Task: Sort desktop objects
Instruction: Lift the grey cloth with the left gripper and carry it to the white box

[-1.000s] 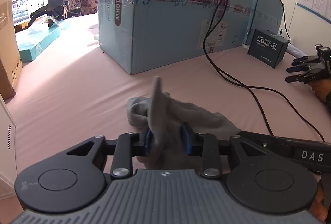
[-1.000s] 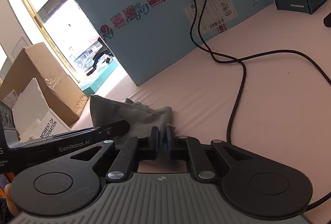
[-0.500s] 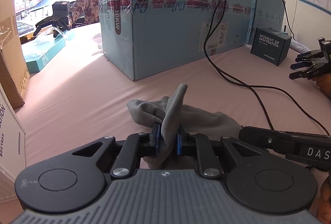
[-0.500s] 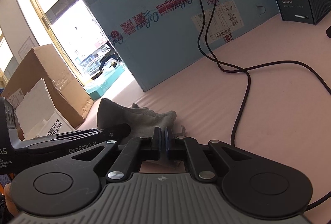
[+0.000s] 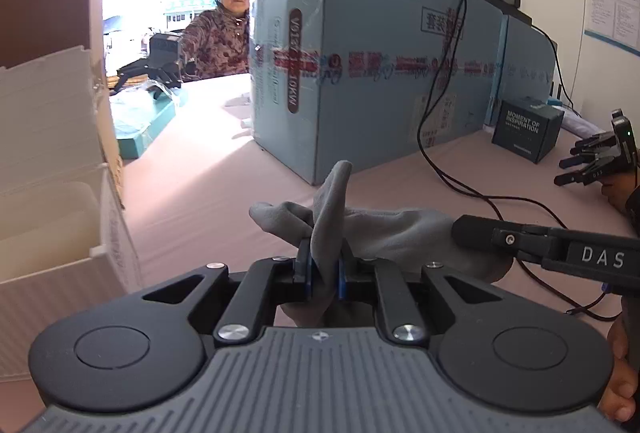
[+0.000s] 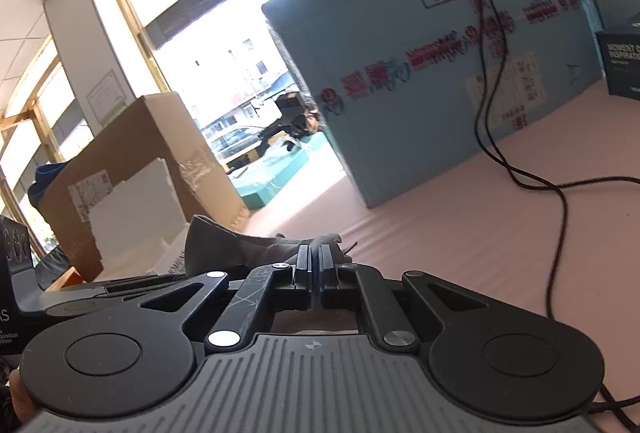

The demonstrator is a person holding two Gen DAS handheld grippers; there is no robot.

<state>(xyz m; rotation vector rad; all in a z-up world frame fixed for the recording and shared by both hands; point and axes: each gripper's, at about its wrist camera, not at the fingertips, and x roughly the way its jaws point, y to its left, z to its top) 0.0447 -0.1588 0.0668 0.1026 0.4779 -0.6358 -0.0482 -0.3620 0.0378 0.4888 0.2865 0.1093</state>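
A grey cloth (image 5: 372, 229) is held up off the pink table between both grippers. My left gripper (image 5: 323, 269) is shut on a fold of it, and a flap stands up above the blue pads. The right gripper (image 5: 472, 229) reaches in from the right and pinches the cloth's other end. In the right wrist view the right gripper (image 6: 314, 261) is shut on the edge of the grey cloth (image 6: 240, 253), whose bulk lies to the left behind the left gripper's body. A white open bin (image 5: 52, 217) stands close on the left.
A large light-blue carton (image 5: 380, 73) stands ahead, with a black cable (image 5: 452, 169) trailing across the pink table (image 5: 200, 193). A small dark box (image 5: 524, 129) sits right of it. Brown cardboard (image 6: 132, 153) stands left. One person (image 5: 220, 37) sits beyond; another's gripper (image 5: 596, 161) is far right.
Both grippers have lifted with the cloth and tilted up, so the table dropped in view. The left gripper closed from open onto the fold. The white bin came into view at left.
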